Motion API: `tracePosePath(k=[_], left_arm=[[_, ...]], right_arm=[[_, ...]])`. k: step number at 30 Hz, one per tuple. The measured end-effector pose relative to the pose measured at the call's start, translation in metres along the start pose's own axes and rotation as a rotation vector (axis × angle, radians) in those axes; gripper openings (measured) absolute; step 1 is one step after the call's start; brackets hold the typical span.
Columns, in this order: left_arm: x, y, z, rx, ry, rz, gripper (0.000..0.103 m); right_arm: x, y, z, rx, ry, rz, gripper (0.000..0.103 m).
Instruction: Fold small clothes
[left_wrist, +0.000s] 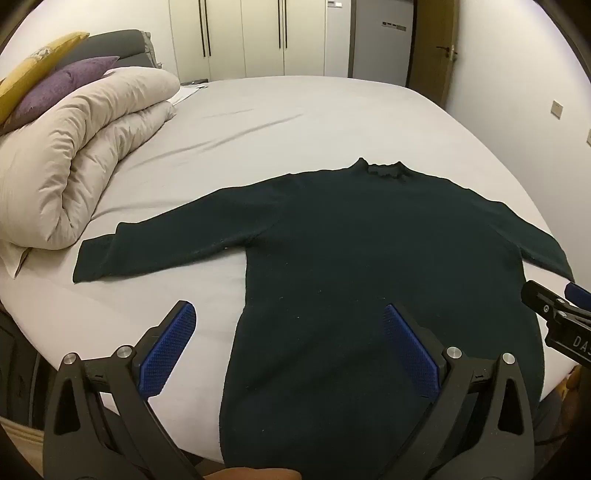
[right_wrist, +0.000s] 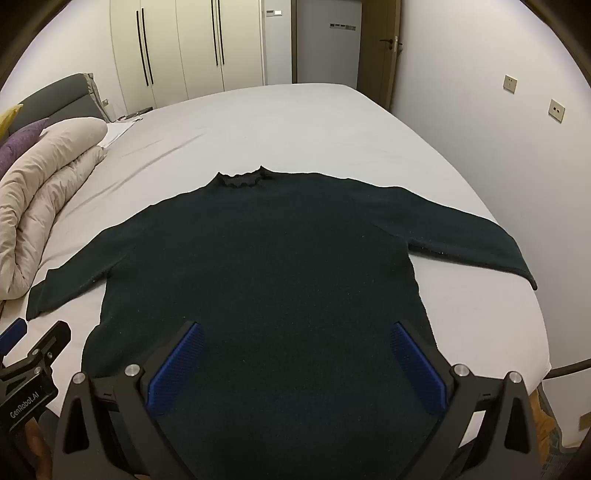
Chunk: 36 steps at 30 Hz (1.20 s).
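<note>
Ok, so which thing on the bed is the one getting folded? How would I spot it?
Look at the big bed with the pale sheet. A rolled-up beige duvet sits along one side beside a purple pillow, but nearer the cameras a sweater lies flat with both sleeves spread out. It is the only very dark thing there, with a small frilly collar.

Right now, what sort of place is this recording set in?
Most likely a home bedroom: a dark sweater lies spread on a bed with a rolled duvet and pillows, and tall wardrobes line the far wall.
</note>
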<state>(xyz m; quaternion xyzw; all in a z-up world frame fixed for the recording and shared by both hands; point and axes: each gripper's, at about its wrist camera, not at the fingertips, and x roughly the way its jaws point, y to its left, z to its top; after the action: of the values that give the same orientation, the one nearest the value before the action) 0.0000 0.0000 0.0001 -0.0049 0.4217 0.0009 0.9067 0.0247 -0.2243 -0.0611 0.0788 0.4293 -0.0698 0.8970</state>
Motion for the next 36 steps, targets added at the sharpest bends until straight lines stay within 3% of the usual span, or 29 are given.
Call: tracePosePath(k=[36], left_arm=[[0.01,-0.001,-0.007,0.002,0.0,0.004,0.103]], right_arm=[[0.003,0.01,-0.005,-0.036,0.008,-0.008,0.103]])
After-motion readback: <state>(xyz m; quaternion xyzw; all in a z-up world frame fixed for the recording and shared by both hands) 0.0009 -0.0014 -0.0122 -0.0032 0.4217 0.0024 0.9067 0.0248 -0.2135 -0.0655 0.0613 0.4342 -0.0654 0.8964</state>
